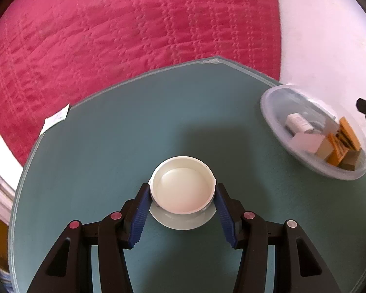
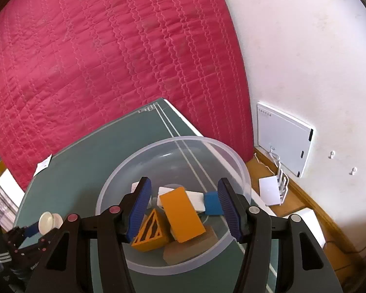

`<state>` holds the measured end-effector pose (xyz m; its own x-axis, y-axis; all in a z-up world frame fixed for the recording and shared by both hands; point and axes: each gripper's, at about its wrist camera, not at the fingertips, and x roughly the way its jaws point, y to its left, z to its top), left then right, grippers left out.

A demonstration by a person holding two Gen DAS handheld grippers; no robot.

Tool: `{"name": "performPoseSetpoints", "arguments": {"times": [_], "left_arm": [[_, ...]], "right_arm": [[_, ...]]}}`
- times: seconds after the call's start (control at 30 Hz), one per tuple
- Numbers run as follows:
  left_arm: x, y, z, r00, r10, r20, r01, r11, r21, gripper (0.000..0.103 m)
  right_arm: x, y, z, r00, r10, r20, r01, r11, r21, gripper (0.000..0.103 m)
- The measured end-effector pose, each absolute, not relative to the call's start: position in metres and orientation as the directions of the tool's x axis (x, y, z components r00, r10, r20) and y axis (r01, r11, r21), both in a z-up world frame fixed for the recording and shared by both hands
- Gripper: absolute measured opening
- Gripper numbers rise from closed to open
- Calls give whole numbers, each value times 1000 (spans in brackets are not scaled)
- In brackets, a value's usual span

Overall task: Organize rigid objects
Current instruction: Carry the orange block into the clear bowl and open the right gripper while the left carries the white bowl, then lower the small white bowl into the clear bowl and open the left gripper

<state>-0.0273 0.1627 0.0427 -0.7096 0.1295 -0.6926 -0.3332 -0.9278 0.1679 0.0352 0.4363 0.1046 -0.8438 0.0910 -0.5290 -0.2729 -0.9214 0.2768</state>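
My left gripper (image 1: 183, 194) is shut on a white round cap (image 1: 183, 188), its blue pads pressing the rim on both sides just above the teal glass table (image 1: 109, 146). The same cap (image 2: 47, 221) shows at the lower left of the right wrist view. A clear plastic bowl (image 2: 231, 156) holds an orange block (image 2: 183, 217), an orange triangular piece (image 2: 151, 234), white blocks (image 2: 195, 200), a blue block (image 2: 213, 204) and a tan block (image 2: 183, 251). My right gripper (image 2: 184, 185) hangs open over the bowl, nothing between its pads. The bowl (image 1: 275, 97) sits at the table's right edge.
A pink quilted bedcover (image 2: 109, 61) lies beyond the table, and a white wall (image 2: 305, 48) rises to the right. A white flat panel (image 2: 285, 136) leans on the wall above a wooden ledge. A paper label (image 1: 55, 119) sticks to the table's left edge.
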Motion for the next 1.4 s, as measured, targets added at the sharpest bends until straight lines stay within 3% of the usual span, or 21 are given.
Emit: {"name": "performPoseSetpoints", "arguments": {"times": [0.47,1.4], "left_arm": [[-18,235,72,-742,241,-626,-458,-864,210,55],[-19,304,66,-669,363,-648,-585,-796,158,55]], "right_arm": [[44,444,107,-857,94,-507,-275,-915,294,58],[55,461,110,-861,146,-487,-331,-887,321,58]]}}
